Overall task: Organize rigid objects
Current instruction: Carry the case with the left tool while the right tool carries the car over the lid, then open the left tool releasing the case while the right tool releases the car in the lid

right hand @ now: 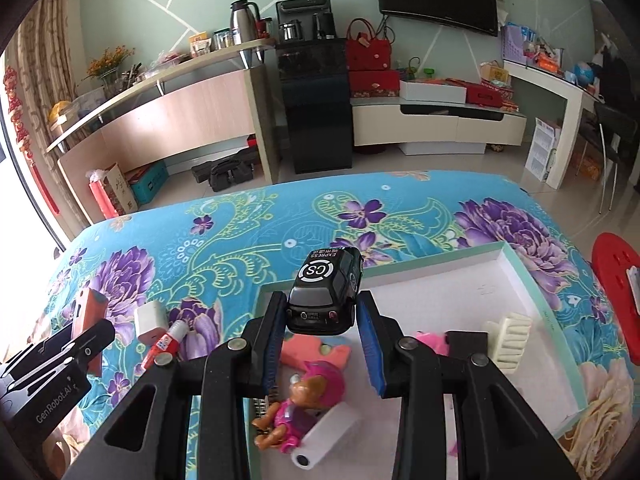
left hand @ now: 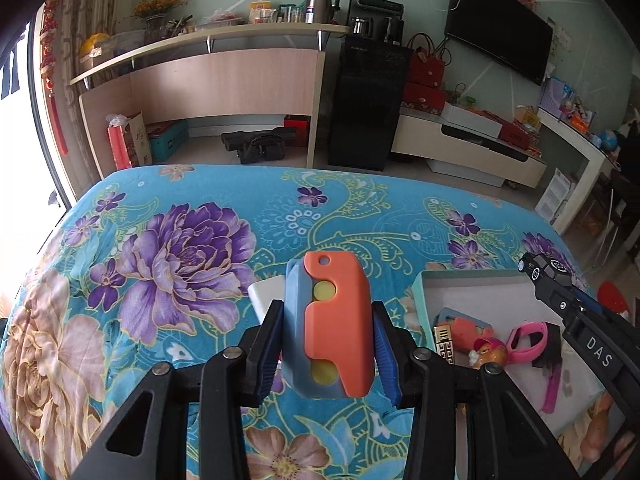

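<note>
L gripper (left hand: 326, 344) tilts down over the floral cloth (left hand: 180, 240), fingers pinching an orange-blue toy (left hand: 328, 320) btwn them. R gripper (right hand: 322, 330) tilts down likewise, pinching a black toy car (right hand: 326, 294) above the white tray (right hand: 520, 276).

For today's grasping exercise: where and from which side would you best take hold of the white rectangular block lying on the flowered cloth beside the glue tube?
Grip the white block across its two broad flat faces, coming down from above. It stands on edge on the cloth, so those faces are exposed and parallel. Approach from its left side, since the glue tube lies close on its right.
</note>
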{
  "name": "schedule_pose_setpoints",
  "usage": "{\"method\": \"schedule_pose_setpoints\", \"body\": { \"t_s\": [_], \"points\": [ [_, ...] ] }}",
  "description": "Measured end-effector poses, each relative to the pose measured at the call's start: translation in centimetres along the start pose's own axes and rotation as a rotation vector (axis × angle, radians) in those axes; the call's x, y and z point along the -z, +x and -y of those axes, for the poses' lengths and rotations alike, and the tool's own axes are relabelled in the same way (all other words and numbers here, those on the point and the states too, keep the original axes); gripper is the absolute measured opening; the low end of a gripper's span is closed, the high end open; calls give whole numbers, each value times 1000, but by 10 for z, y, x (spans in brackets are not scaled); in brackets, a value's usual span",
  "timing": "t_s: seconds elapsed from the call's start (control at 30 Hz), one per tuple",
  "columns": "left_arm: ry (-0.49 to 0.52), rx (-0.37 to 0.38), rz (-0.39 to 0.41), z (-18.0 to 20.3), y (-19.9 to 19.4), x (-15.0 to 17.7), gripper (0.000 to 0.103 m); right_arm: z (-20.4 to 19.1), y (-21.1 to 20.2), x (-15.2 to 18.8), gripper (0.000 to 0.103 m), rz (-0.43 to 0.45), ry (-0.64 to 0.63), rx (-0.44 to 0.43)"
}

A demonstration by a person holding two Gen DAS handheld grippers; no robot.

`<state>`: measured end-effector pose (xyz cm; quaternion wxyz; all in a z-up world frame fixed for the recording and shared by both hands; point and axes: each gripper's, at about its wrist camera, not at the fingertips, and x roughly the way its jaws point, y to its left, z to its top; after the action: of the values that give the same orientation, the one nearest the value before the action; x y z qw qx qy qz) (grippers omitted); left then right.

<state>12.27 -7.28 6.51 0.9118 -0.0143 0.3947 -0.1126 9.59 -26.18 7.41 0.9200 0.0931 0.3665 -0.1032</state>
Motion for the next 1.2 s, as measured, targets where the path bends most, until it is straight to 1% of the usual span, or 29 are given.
{"method": "schedule_pose_setpoints", "body": {
  "t_s": [0.17,0.33,0.47,0.57,0.7,0.8,0.93,1.2],
  "points": [
    [84,71,-13,43,4,4,45,42,-6,-1,37,7,65,56],
    [179,128,-26,90,7,15,45,79,-13,1,37,1,122,111],
    [252,168,-44,125,9,28,45,101,-16,3,37,-3,155,127],
    [291,186,-55,143,12,36,45,112,-12,6,37,-20,176,133],
    [316,193,-65,157,16,43,45,123,-6,10,37,-40,188,149],
    [334,189,-71,164,19,47,45,131,1,15,37,-65,213,139],
    [346,181,-88,168,25,51,45,137,12,21,37,-106,229,137],
    [358,173,-114,170,32,56,45,139,19,25,37,-143,238,132]
  ]
}}
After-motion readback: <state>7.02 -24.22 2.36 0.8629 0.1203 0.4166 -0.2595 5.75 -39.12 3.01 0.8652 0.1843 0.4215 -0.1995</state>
